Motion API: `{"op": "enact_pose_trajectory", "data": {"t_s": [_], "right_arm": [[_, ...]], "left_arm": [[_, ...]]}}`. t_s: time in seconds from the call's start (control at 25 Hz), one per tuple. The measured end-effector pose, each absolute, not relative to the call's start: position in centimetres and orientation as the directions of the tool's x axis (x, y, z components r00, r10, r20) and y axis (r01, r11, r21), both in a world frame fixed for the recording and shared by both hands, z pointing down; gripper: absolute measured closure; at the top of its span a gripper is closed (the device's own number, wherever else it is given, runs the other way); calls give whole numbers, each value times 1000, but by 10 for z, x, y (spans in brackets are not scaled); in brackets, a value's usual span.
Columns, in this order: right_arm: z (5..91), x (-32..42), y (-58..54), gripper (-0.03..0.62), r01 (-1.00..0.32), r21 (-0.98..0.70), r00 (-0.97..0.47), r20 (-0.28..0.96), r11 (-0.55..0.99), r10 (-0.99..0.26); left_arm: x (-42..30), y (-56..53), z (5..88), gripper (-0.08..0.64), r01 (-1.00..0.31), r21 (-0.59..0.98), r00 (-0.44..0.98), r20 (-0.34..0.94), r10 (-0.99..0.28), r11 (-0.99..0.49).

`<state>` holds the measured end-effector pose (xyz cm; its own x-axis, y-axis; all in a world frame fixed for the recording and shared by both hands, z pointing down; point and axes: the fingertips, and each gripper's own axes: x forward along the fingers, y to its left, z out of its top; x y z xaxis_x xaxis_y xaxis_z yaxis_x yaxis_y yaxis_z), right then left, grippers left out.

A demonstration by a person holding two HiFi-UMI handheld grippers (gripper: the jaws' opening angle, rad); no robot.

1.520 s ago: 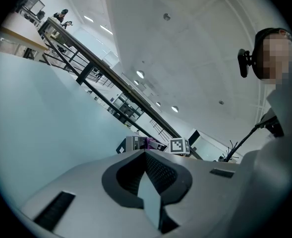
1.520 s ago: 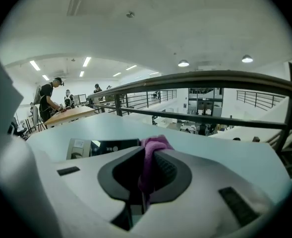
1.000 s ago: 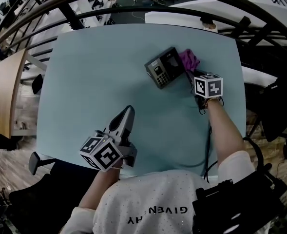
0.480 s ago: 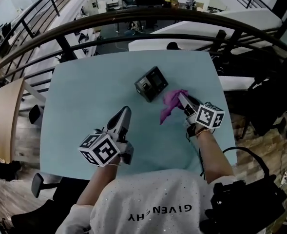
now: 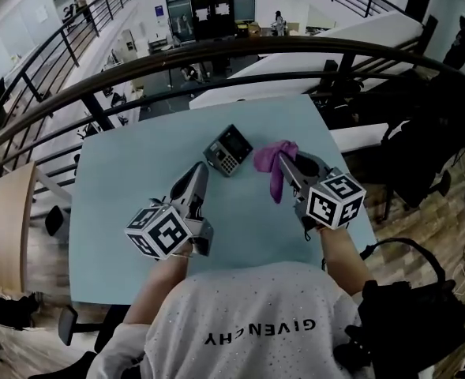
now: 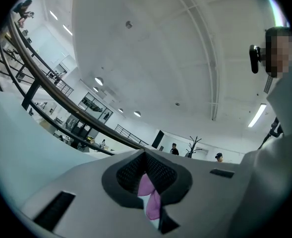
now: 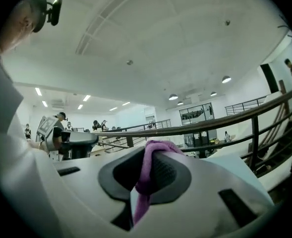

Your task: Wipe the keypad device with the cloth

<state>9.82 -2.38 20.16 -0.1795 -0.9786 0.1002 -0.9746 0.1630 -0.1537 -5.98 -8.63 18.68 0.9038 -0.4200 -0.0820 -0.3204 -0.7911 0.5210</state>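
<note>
The dark keypad device [image 5: 227,150] lies on the pale teal table [image 5: 114,188], towards its far side. My right gripper [image 5: 284,161] is shut on the purple cloth [image 5: 273,164], which hangs from its tips just right of the device and clear of it. In the right gripper view the cloth [image 7: 142,182] is pinched between the dark pads of that gripper [image 7: 148,170]. My left gripper [image 5: 200,170] points at the device from the near left, shut and holding nothing. In the left gripper view a strip of the cloth [image 6: 152,202] shows beyond the left gripper [image 6: 146,175].
A dark curved railing [image 5: 216,50] runs past the table's far edge, with a drop to a lower floor behind it. A white counter [image 5: 358,136] stands off the table's right edge. Dark bags [image 5: 410,314] sit on the floor at the right.
My right gripper has lifted the cloth from beside the device and drawn it back towards me. The left gripper has barely moved. The head view has tilted up.
</note>
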Motion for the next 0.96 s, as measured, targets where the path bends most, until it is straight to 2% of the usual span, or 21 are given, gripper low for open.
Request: {"op": "enact_pose_trajectory", "data": {"t_s": [0.16,0.36,0.52,0.96], "right_arm": [[210,83,-7,568,-981,-102,-183,171,167,-968],[227,90,7,569,-979,-153,-169,210,138,-963],[241,98,18,568,-991,-61,-130,272,118,-953],[252,110,21,568,-991,-83,-126,309,106,-943]], "left_arm": [[-54,-74,189,555,-301,525,915,-77,-397,-796],[-46,-61,199,555,-294,539,924,-50,-379,-789],[-36,-52,206,555,-289,551,929,-36,-368,-783],[-25,-50,209,555,-269,568,937,-32,-347,-778]]}}
